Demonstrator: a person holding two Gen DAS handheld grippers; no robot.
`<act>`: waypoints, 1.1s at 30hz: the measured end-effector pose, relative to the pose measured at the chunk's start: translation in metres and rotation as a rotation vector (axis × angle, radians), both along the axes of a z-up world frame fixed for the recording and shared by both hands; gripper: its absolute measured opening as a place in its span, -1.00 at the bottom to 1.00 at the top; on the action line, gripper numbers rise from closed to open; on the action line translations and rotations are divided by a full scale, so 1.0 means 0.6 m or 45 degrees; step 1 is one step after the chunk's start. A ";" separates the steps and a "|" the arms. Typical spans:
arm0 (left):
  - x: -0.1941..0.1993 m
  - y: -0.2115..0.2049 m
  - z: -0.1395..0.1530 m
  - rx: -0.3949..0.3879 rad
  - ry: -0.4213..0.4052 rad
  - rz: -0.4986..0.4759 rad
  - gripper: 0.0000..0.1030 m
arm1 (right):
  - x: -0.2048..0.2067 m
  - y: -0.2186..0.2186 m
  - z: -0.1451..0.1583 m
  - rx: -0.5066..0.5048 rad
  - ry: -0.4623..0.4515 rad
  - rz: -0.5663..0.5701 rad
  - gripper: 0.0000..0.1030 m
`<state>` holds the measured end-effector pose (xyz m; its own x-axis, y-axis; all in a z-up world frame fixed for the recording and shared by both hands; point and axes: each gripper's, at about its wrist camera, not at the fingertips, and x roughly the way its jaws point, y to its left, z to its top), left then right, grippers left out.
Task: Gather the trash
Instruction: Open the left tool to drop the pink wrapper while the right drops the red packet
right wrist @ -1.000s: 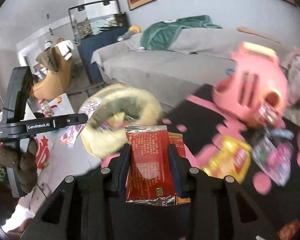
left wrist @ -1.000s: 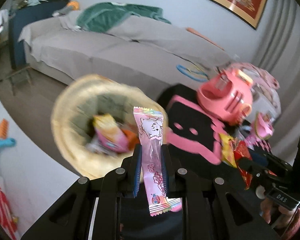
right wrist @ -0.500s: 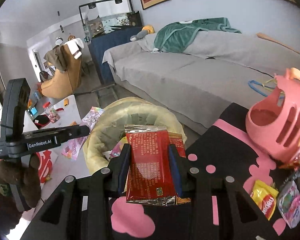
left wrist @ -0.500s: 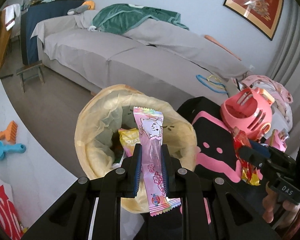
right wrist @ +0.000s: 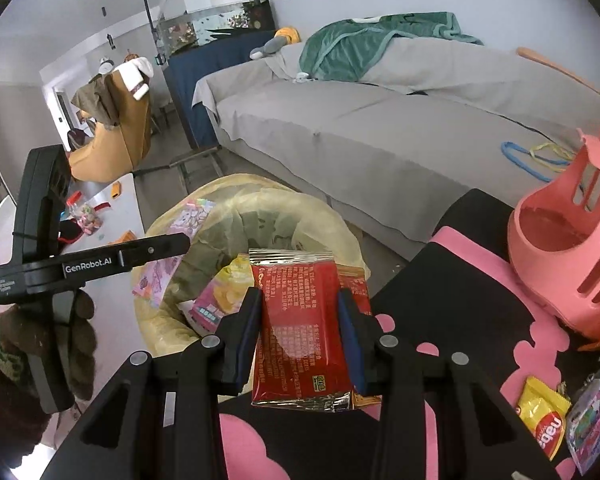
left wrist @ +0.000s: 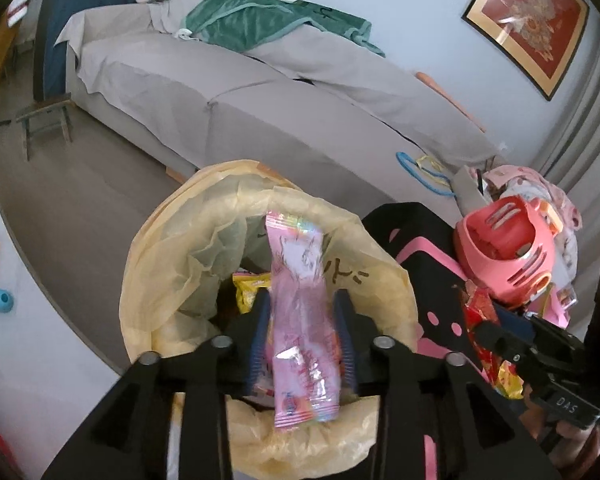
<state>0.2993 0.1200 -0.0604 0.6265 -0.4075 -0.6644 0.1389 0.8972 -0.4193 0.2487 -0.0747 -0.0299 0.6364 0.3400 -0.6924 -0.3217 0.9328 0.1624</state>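
Note:
My left gripper (left wrist: 300, 300) hangs over the open yellow-lined trash bin (left wrist: 172, 248). Its jaws have spread, and the long pink candy wrapper (left wrist: 296, 292) sits loose and blurred between them. My right gripper (right wrist: 298, 300) is shut on a red snack packet (right wrist: 300, 328) with an orange packet behind it, at the near rim of the same bin (right wrist: 324, 216). Yellow and pink wrappers (right wrist: 224, 288) lie inside the bin. The left gripper (right wrist: 172, 240) with the pink wrapper (right wrist: 160, 276) shows in the right wrist view.
A black and pink mat (right wrist: 472, 292) covers the table right of the bin. A pink plastic basket (right wrist: 568, 248) stands on it, with yellow and purple packets (right wrist: 544, 416) at the right edge. A grey sofa (left wrist: 260, 92) runs behind. A white table (right wrist: 116, 200) with toys is at left.
Both grippers have moved in over the bin. The left jaws have opened from their tight grip, and the pink wrapper now sits loose and tilted between them.

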 end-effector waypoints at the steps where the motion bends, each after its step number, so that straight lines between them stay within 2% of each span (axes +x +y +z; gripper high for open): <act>1: 0.001 0.004 -0.002 -0.019 -0.008 -0.001 -0.13 | 0.005 0.003 0.000 -0.004 0.001 0.003 -0.32; 5: 0.002 0.024 -0.001 -0.082 -0.018 0.014 -0.04 | 0.020 0.023 -0.002 -0.022 0.000 0.026 -0.31; 9: -0.004 0.069 0.009 -0.098 -0.053 0.116 -0.04 | 0.044 0.060 -0.002 -0.027 -0.001 0.080 -0.31; 14: -0.015 0.121 -0.002 -0.116 -0.028 0.225 -0.04 | 0.084 0.127 -0.016 -0.026 0.035 0.201 -0.31; 18: -0.030 0.143 -0.013 -0.125 -0.016 0.247 -0.04 | 0.131 0.187 -0.047 0.001 0.143 0.298 -0.31; 22: -0.039 0.161 -0.022 -0.132 -0.007 0.269 -0.04 | 0.187 0.223 -0.104 0.047 0.369 0.304 -0.31; 27: -0.042 0.170 -0.031 -0.132 0.004 0.279 -0.04 | 0.224 0.220 -0.182 0.122 0.663 0.229 -0.32; 30: -0.039 0.173 -0.036 -0.134 0.011 0.279 -0.04 | 0.222 0.216 -0.190 0.140 0.696 0.221 -0.28; 32: -0.038 0.172 -0.037 -0.138 0.015 0.281 -0.04 | 0.214 0.219 -0.183 0.128 0.667 0.249 -0.27; 33: -0.037 0.170 -0.037 -0.138 0.016 0.280 -0.04 | 0.209 0.221 -0.176 0.112 0.636 0.270 -0.20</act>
<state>0.2773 0.2219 -0.0826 0.6998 -0.3319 -0.6325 -0.0604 0.8548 -0.5154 0.3740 0.0578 -0.1358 0.1485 0.4956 -0.8558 -0.3651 0.8317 0.4183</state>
